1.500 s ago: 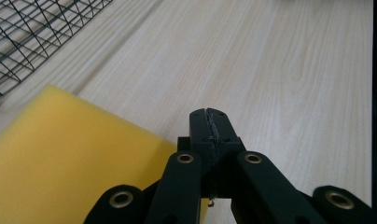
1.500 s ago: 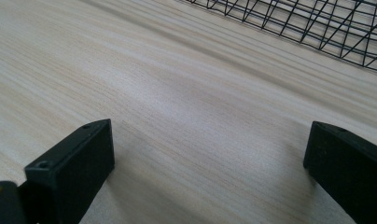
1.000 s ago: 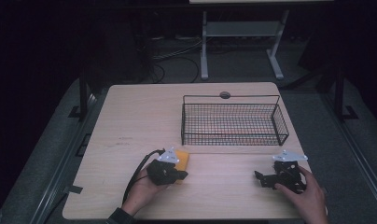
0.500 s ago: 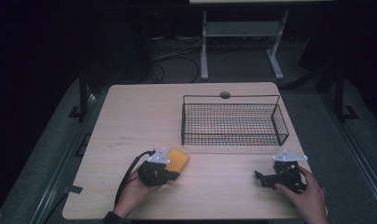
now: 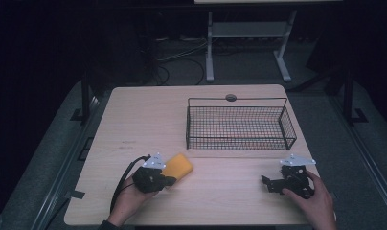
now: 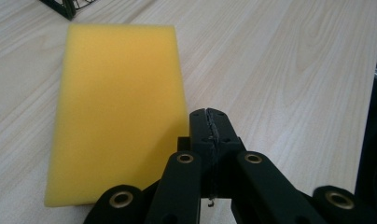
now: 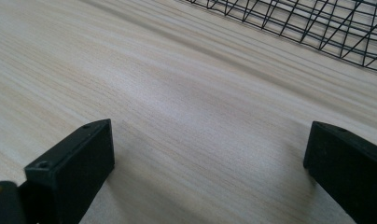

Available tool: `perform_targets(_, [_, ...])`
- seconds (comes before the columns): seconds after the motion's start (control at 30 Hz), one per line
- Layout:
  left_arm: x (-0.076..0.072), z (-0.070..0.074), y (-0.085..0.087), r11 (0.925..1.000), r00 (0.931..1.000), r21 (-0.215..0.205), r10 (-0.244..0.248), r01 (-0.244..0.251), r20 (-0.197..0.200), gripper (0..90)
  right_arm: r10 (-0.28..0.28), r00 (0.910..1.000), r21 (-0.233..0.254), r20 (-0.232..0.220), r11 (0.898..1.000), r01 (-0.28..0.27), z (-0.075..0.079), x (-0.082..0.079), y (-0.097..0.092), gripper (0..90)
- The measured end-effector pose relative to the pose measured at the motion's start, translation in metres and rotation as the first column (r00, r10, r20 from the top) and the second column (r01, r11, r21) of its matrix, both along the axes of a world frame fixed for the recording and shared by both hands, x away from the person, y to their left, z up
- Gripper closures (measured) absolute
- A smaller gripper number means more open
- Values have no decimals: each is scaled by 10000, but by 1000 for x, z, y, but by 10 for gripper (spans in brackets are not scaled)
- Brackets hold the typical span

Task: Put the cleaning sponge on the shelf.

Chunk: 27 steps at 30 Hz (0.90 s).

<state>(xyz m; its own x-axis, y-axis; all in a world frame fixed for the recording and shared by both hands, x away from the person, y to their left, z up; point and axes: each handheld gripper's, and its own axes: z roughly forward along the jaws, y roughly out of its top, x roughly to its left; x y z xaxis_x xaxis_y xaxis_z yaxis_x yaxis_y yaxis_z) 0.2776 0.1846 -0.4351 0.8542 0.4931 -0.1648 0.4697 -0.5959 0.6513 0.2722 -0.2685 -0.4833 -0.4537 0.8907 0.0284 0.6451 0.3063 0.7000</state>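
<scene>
A yellow sponge (image 5: 178, 166) lies flat on the wooden table (image 5: 148, 120), left of centre near the front. My left gripper (image 5: 174, 181) sits at the sponge's near right edge, held by a hand. In the left gripper view its jaws are pressed together with nothing between them (image 6: 210, 116), and the sponge (image 6: 116, 107) lies just to their left. My right gripper (image 5: 266, 183) rests low over the table at the front right. Its fingers (image 7: 79, 158) stand wide apart above bare wood (image 7: 207, 140).
A black wire basket (image 5: 239, 143) stands at the back right of the table, and its mesh (image 7: 317, 23) lies just beyond my right gripper. A small round grommet (image 5: 231, 97) sits by the far edge. Dark floor, cables and a stand lie behind the table.
My left gripper has drawn back to the left and toward the front edge, uncovering more of the sponge. The right gripper and the basket have not moved.
</scene>
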Motion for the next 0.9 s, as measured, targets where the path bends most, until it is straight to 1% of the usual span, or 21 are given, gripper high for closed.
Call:
perform_targets(0.07, [0, 2, 1, 9999, 9999, -38, 97, -97, 24, 885, -2, 10000, 0, 0, 10000, 2, 0, 0, 0, 12])
perform_targets(0.17, [1, 7, 3, 9999, 9999, -99, 121, -122, -70, 833, -4, 10000, 1, 1, 10000, 4, 0, 0, 0, 12])
perform_targets(0.23, [1, 10, 4, 9998, 9996, -163, 138, -142, -265, 775, 1, 10000, 0, 3, 10000, -1, 0, 0, 0, 12])
perform_targets(0.27, [1, 11, 4, 9998, 9993, -91, 163, -166, -330, 743, -2, 10000, 2, 3, 10000, 2, 0, 0, 0, 12])
perform_targets(0.33, [2, 15, 4, 9996, 9982, -114, 254, -261, -537, 694, 0, 10000, 0, 2, 10000, 0, 0, 0, 0, 12])
perform_targets(0.43, [4, 19, 4, 9994, 9977, -147, 297, -307, -615, 623, -1, 10000, 0, 2, 10000, 1, 0, 0, 0, 12])
perform_targets(0.47, [4, 21, 4, 9993, 9978, -160, 331, -341, -581, 598, -2, 10000, 0, 3, 10000, 2, 0, 0, 0, 12])
perform_targets(0.57, [8, 26, 4, 9992, 9978, -7, 387, -388, -534, 533, -1, 10000, 2, 1, 10000, 1, 0, 0, 0, 12])
perform_targets(0.63, [11, 29, 5, 9990, 9979, 236, 390, -378, -522, 472, -1, 10000, 2, 1, 10000, 1, 0, 0, 0, 12])
perform_targets(0.7, [14, 31, 5, 9983, 9976, 381, 450, -430, -529, 420, -1, 10000, 1, 1, 10000, 1, 0, 0, 0, 12])
perform_targets(0.77, [18, 33, 5, 9971, 9973, 591, 506, -475, -523, 377, -2, 10000, 3, -2, 10000, 2, 0, 0, 0, 12])
perform_targets(0.9, [25, 37, 6, 9945, 9974, 860, 629, -598, -345, 311, -2, 10000, 1, 0, 10000, 2, 0, 0, 0, 12])
